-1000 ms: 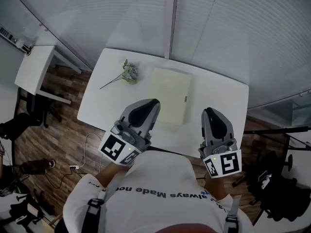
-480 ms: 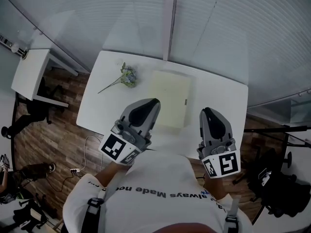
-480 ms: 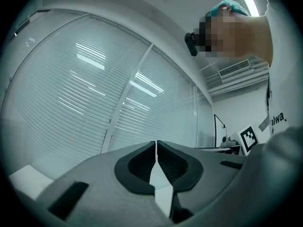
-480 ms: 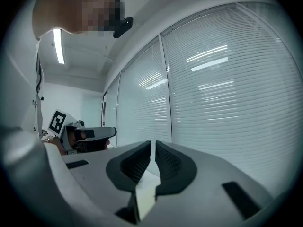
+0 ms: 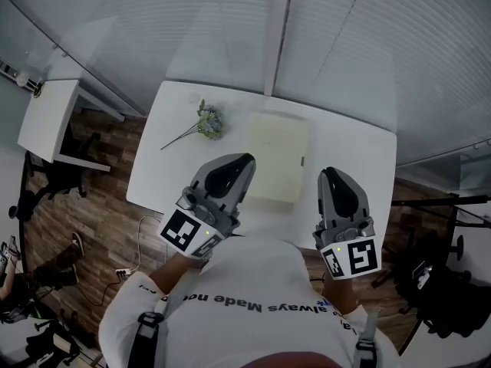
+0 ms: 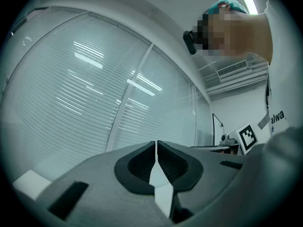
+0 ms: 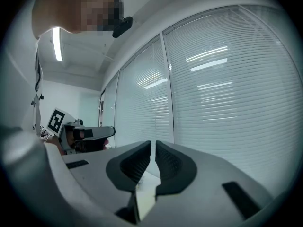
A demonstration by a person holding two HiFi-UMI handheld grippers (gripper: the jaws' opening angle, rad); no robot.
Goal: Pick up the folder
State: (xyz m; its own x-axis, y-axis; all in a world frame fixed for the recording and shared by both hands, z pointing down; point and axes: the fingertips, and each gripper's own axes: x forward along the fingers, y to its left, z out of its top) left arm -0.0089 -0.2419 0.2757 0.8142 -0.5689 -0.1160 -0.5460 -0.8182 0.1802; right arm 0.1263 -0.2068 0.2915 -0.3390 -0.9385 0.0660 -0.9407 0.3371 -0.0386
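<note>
Both grippers are hovering at the near edge of the white rectangular table (image 5: 345, 167), each with its jaws pressed together and nothing between them: left gripper (image 6: 156, 148), right gripper (image 7: 153, 148). The pale yellow-green flat rectangular folder (image 5: 278, 156) is lying flat mid-table, untouched, ahead of and between the two grippers. The small sprig of dried flowers (image 5: 205, 121) is sitting just to its left.

Likely risks:
- The jaws need opening first.
- The folder is lying flush, so a tip probably skids it across the smooth top instead of getting under an edge.
- A push leftward could be shoving it into the sprig.
</note>
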